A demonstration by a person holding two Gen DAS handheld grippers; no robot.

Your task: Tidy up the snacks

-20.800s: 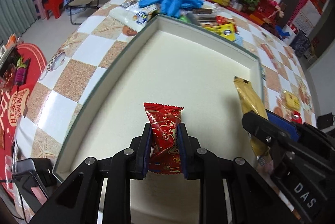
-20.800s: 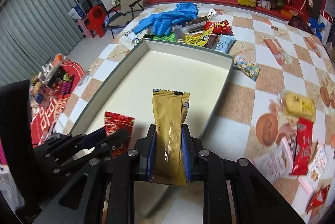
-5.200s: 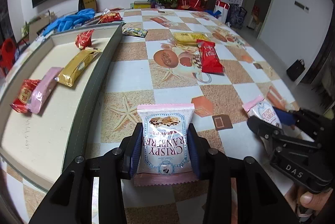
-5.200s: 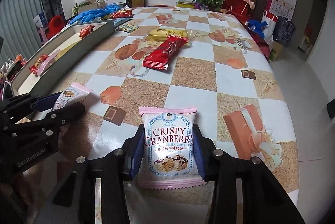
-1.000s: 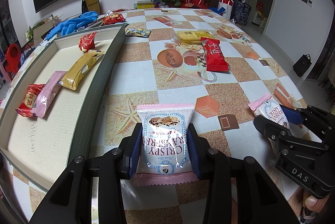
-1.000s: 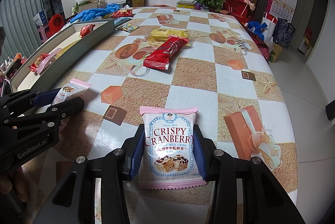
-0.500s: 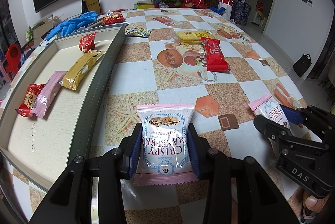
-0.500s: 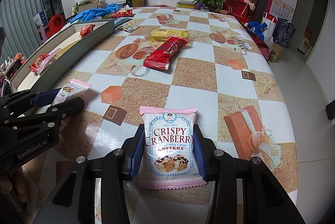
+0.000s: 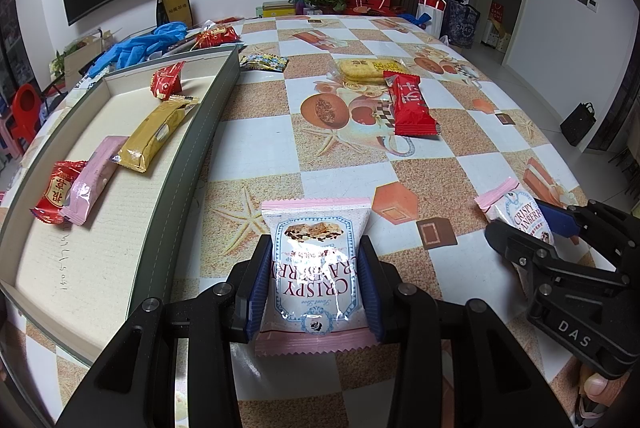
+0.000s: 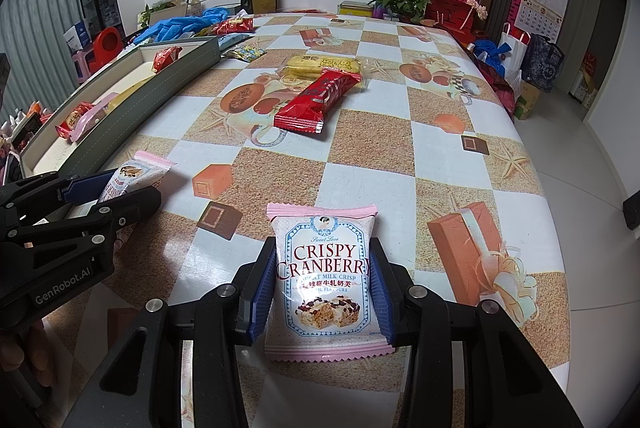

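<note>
Each gripper has its blue-padded fingers closed on a pink-edged white foil cranberry-crisp packet: the left gripper holds the left packet upside down by its side edges, the right gripper holds the right packet upright, both just above the checkered worktop. These puffed pouches look light, slick and crushable, so a gentle hold across the side seams seems best. The long grey tray with sorted snacks lies to the left.
</note>
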